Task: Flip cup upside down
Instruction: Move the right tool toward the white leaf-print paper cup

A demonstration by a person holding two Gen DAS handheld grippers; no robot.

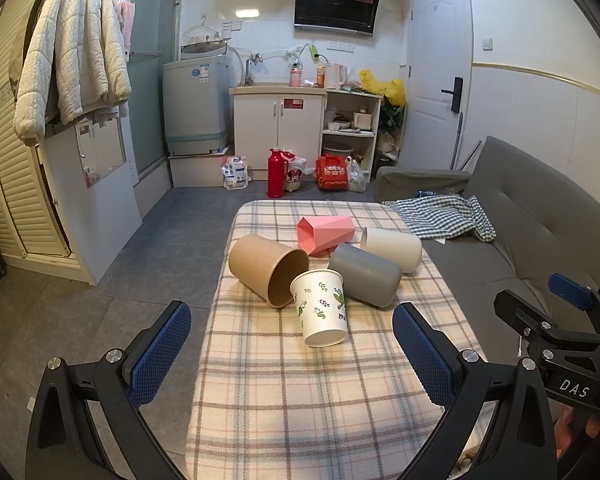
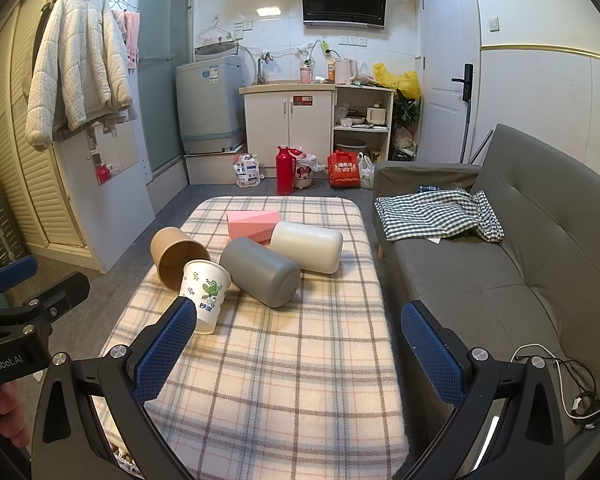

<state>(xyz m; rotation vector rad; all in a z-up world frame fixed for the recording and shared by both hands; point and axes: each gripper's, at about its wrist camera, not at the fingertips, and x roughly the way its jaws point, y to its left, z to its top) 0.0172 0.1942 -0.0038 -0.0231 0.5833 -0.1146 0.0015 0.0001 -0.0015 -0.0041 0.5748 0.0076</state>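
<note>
Several cups lie on their sides on a plaid-covered table point(image 1: 300, 400): a white paper cup with green leaf print point(image 1: 322, 307) point(image 2: 205, 295), a brown paper cup point(image 1: 269, 269) point(image 2: 177, 256), a grey cup point(image 1: 365, 275) point(image 2: 260, 272), a cream cup point(image 1: 392, 249) point(image 2: 306, 246) and a pink faceted cup point(image 1: 325, 234) point(image 2: 252, 224). My left gripper point(image 1: 292, 354) is open and empty, in front of the leaf cup. My right gripper point(image 2: 300, 354) is open and empty, its left finger just in front of the leaf cup.
A grey sofa point(image 2: 500, 264) with a checked cloth point(image 2: 440, 212) stands right of the table. Floor lies to the left. A red thermos point(image 2: 286, 170), bags and kitchen cabinets stand at the back. A cable point(image 2: 572, 384) lies on the sofa.
</note>
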